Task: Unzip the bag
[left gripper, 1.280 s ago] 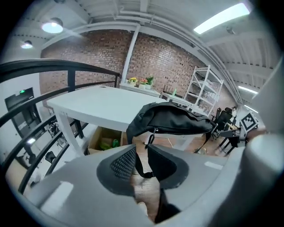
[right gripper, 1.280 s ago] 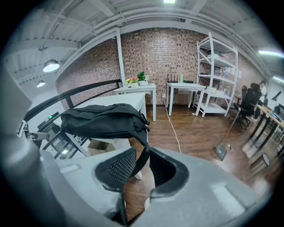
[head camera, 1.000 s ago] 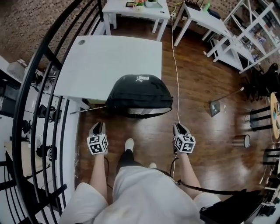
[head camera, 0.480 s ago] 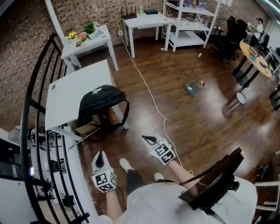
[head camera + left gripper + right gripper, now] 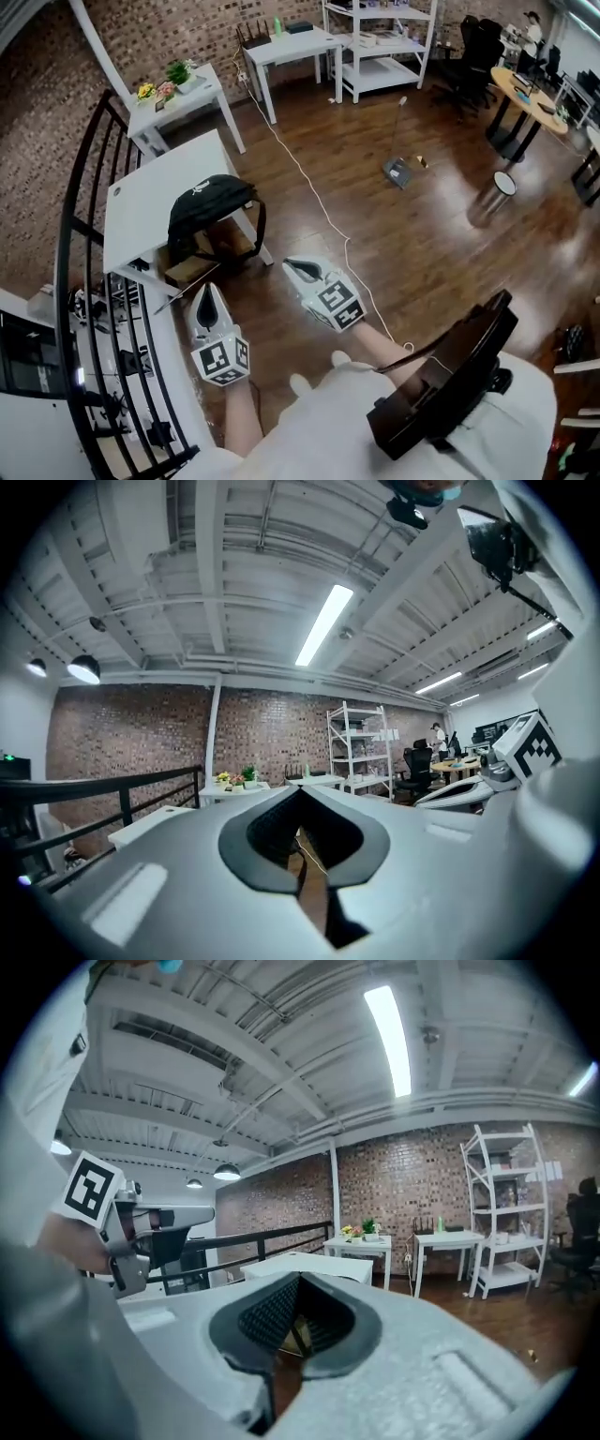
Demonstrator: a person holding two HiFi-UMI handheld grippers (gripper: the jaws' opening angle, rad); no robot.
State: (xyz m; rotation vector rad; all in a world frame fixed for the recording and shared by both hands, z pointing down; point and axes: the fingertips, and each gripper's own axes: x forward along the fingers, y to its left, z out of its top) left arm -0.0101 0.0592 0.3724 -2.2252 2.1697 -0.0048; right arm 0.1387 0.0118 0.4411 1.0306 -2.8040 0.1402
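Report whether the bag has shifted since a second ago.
No. The black bag still overhangs the same corner of the white table; the camera turned.

— We get bright, even indoor light. The long white fluorescent ceiling tube (image 5: 323, 625) burns out to pure white in both gripper views.
— On the glossy dark-brown wooden floor (image 5: 441, 244) we see pale glare patches, and the shadows are soft.
— Our edges bend hard: the curved black metal railing (image 5: 60, 253) bows, and black corners ring the gripper views.
— We find the pale grey left gripper (image 5: 298, 794) blurred, too near the lens. The red-brown brick wall (image 5: 131, 728) is sharp.
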